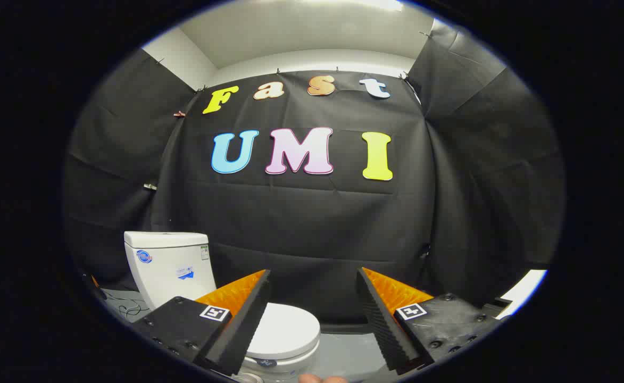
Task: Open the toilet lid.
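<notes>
Toilet lid (285, 330) down | tank (168, 266) stickers unreadable | tool (312, 319) fingers apart

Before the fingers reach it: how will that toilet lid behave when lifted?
The toilet lid lies closed and looks like smooth, glossy plastic, so probably stiff but slippery. It likely pivots at the tank end rather than lifting free. The hand-held gripper is open, not touching it.

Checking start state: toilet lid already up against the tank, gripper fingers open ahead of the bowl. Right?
Not quite. The gripper view shows the toilet lid down flat over the bowl, not raised against the tank. The rest holds: the gripper has its fingers open, touching nothing.
</notes>
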